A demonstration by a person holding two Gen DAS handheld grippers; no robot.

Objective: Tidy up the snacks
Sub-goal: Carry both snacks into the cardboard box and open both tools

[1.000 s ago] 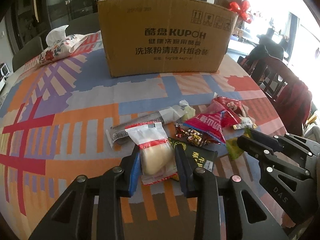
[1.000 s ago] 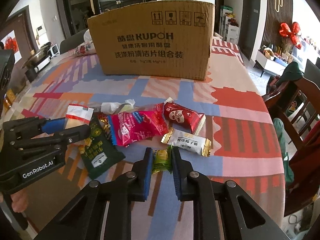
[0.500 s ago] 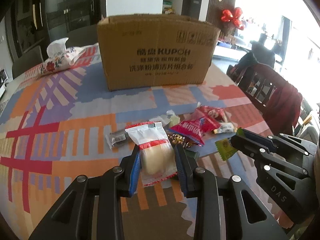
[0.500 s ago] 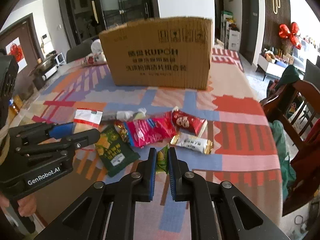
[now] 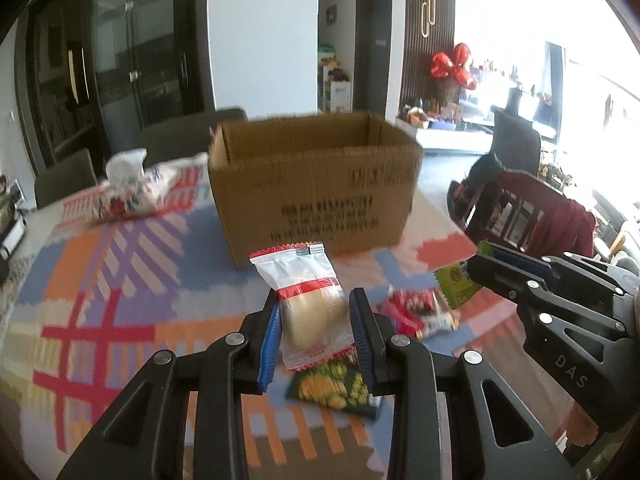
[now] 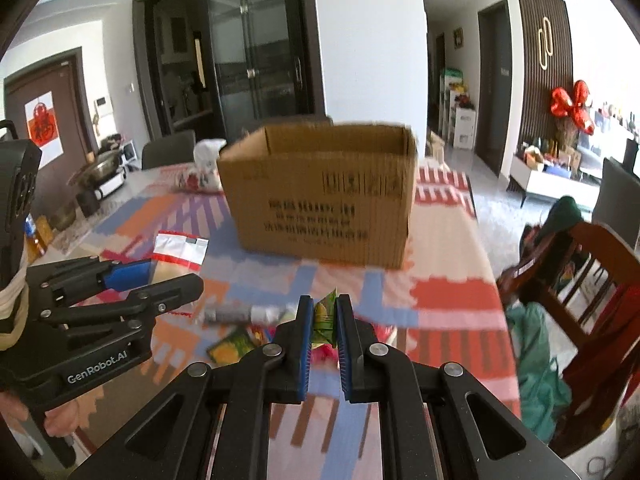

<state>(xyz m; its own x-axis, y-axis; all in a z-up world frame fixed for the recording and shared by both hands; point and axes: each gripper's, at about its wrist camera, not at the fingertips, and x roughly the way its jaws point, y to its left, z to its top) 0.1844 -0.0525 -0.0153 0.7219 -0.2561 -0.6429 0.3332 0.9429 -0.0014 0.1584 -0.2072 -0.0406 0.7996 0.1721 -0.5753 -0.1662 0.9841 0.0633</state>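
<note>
My left gripper (image 5: 314, 312) is shut on a white and red packet with a pale bun inside (image 5: 308, 300), held above the table. My right gripper (image 6: 320, 320) is shut on a small green candy packet (image 6: 323, 318), also lifted; it shows in the left wrist view (image 5: 456, 282) too. The open cardboard box (image 5: 316, 188) stands ahead on the patterned tablecloth (image 5: 120, 280), also in the right wrist view (image 6: 320, 196). Loose snacks lie below: a dark green packet (image 5: 336, 390), red packets (image 5: 408, 310) and a long grey stick pack (image 6: 244, 314).
A floral tissue pouch (image 5: 136, 188) lies left of the box. Wooden chairs with red cloth (image 5: 532, 216) stand at the table's right edge (image 6: 568, 276). A pot and small items (image 6: 96, 176) sit on a side surface at far left.
Both grippers have risen with their packets, so the box's open top now shows. The snack pile has dropped lower in both views.
</note>
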